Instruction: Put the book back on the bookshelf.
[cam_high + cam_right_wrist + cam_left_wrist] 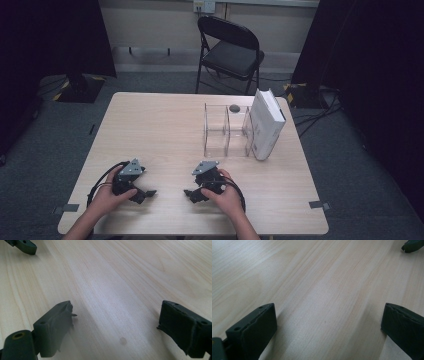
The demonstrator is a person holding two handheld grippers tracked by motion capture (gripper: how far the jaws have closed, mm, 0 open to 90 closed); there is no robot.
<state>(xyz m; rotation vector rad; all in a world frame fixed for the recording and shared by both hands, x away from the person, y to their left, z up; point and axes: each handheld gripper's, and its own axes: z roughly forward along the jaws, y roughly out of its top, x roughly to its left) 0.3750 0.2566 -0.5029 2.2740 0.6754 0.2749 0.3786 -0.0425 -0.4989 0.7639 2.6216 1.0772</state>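
We take the wooden table (165, 125) as our landmark: it is the largest thing here, and everything else sits on it or around it. Beyond its far edge stands a black folding chair (231, 50), pushed back and out of the work. On the table's far right part a thick white book (266, 125) stands on end, leaning against a clear plastic organizer (226, 131) just beside it, probably so the divider props it upright. A small dark object (234, 107) lies at the back of the organizer; we cannot tell what it is. Near the table's front edge we rest the left gripper (144, 192) and the right gripper (193, 194), facing each other and well apart from the book and organizer, a parked stance with both hands steadied on the wood. In the left gripper view its jaws stand wide with bare tabletop between them; in the right gripper view the jaws are likewise spread and grasp nothing.
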